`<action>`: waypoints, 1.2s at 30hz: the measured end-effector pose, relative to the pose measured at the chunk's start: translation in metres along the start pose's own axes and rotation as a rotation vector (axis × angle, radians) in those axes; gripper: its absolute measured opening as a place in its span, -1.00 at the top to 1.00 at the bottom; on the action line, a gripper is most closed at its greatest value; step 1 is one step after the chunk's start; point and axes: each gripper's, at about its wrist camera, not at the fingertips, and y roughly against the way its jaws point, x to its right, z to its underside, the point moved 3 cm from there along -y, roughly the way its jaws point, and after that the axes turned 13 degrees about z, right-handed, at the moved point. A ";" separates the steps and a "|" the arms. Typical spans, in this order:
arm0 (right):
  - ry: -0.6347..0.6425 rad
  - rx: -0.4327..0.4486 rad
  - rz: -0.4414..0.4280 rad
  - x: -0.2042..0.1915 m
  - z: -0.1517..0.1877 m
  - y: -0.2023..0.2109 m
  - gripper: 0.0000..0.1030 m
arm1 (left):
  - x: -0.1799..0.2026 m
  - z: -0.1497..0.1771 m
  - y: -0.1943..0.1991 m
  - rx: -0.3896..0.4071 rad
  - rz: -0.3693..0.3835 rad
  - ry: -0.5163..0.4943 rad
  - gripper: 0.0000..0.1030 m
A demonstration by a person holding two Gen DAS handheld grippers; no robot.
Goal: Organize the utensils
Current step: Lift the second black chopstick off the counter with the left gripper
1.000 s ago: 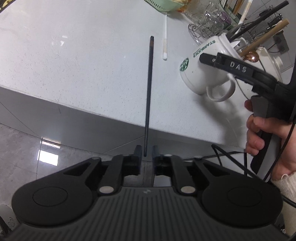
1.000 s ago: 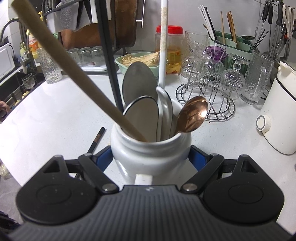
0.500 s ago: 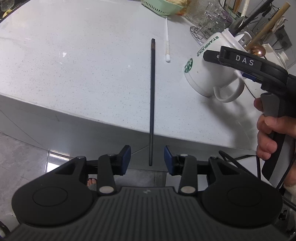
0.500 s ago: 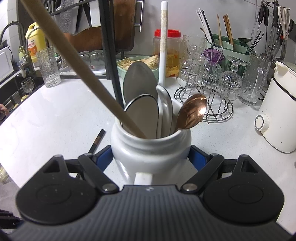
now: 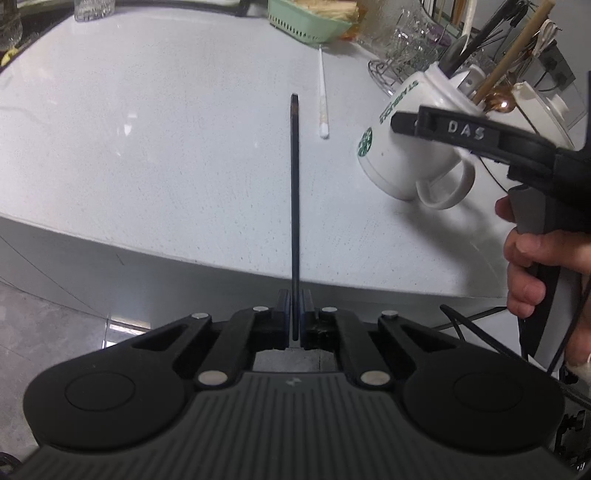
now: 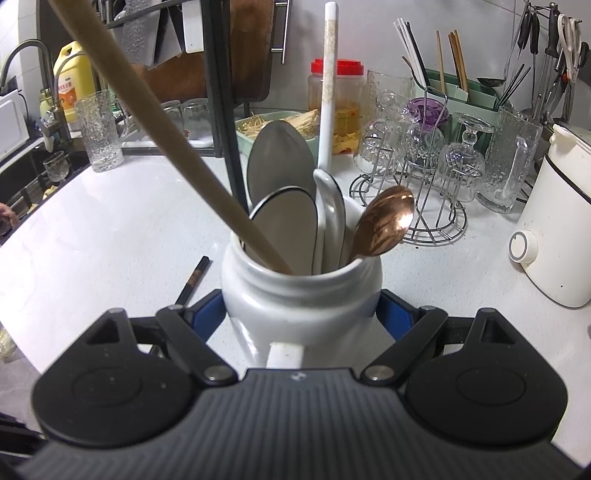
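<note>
My left gripper (image 5: 294, 314) is shut on the near end of a black chopstick (image 5: 294, 192), which points away over the white counter (image 5: 147, 147). A white chopstick (image 5: 322, 99) lies on the counter beyond it. My right gripper (image 6: 301, 314) is shut on a white Starbucks mug (image 6: 299, 295), tilted in the left wrist view (image 5: 399, 155). The mug holds several spoons, a copper spoon (image 6: 384, 225), a wooden stick (image 6: 166, 140) and a white chopstick (image 6: 327, 96). The black chopstick's tip (image 6: 194, 277) shows left of the mug.
A wire rack of glasses (image 6: 424, 166), a white kettle (image 6: 554, 221), a red-lidded jar (image 6: 336, 103), a green basket (image 5: 306, 22) and a utensil holder (image 6: 461, 85) line the back. A glass tumbler (image 6: 99, 129) and sink (image 6: 22, 177) are at left. The counter edge (image 5: 184, 251) is near.
My left gripper was shut on the black chopstick, opened half a second ago, and has shut on its near end again. The right gripper keeps holding the mug.
</note>
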 end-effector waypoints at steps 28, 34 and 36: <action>0.023 -0.025 -0.023 0.003 -0.002 -0.002 -0.73 | -0.011 0.006 -0.016 -0.018 -0.016 0.059 0.84; 0.022 -0.020 -0.024 0.003 -0.001 -0.002 -0.74 | 0.000 -0.006 0.006 -0.003 -0.055 0.003 0.91; 0.026 -0.016 -0.026 0.003 -0.001 -0.002 -0.74 | 0.005 -0.013 0.020 0.008 -0.068 -0.017 0.91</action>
